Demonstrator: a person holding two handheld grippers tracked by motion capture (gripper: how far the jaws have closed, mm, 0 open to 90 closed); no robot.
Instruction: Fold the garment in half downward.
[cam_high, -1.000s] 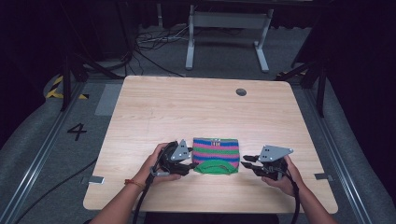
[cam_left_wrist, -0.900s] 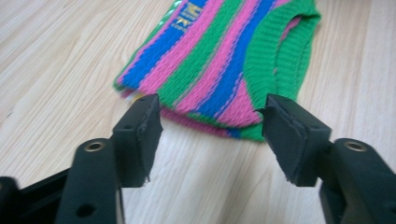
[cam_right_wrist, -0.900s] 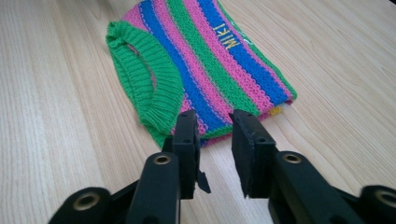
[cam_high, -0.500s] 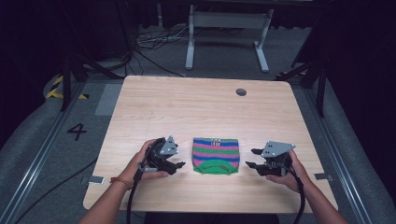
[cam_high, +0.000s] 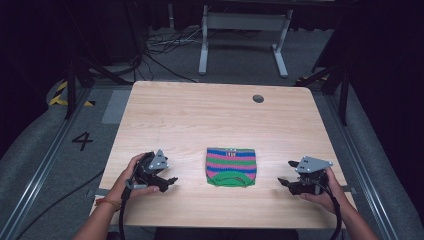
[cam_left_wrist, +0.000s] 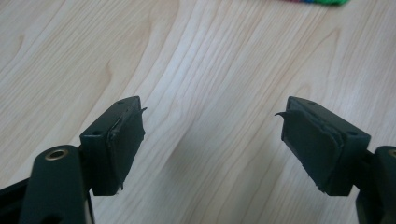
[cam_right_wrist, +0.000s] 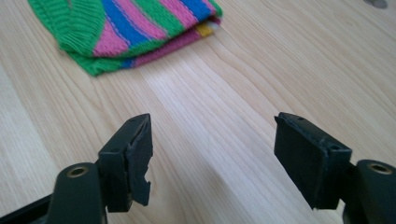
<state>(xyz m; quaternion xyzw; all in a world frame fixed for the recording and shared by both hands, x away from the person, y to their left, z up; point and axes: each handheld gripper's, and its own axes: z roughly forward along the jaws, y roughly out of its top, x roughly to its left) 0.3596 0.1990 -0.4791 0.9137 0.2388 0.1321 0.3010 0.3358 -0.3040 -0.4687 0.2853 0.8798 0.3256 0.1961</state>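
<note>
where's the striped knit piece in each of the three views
High view: the striped knit piece lies at the table's near middle, between the two grippers.
Left gripper view: a sliver of its green edge at the top right.
Right gripper view: upper left, beyond the open jaws.
Shared landmark: the light wood table.
</note>
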